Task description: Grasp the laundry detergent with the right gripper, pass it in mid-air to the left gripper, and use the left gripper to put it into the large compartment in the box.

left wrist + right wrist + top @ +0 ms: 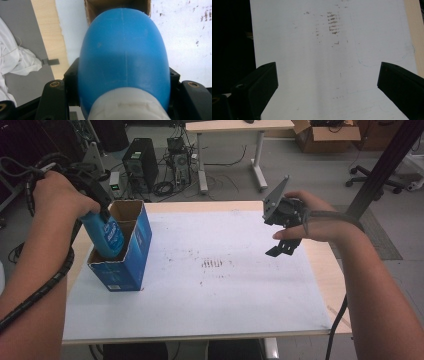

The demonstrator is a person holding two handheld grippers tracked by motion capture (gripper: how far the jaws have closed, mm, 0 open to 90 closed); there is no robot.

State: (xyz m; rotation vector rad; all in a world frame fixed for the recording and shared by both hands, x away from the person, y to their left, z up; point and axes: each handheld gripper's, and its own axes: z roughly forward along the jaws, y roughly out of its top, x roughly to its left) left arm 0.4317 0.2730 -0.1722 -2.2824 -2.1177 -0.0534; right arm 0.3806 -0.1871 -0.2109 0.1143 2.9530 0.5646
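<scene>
Partly inside the box, a blue plastic bottle with a white cap and a printed label (107,234) stood tilted, its lower end down in the open top of a tall blue cardboard box with a brown inside (131,251) while its upper end leaned out toward the person's left hand (59,195). The left gripper (98,210) was clamped on the bottle near its cap; in the left gripper view the black jaws pressed on both sides of the rounded blue body (123,57), with the brown mouth of the box (117,5) just beyond it. The box stood upright near the left edge of a white, scuffed sheet covering the pale wooden table (215,270). A cluster of brown marks (212,263) lay near the middle of the sheet. Well apart from the box, over the right side of the table, the right gripper (282,247) hung above the sheet with its jaws spread wide and nothing between them, as the right gripper view (327,82) showed.
</scene>
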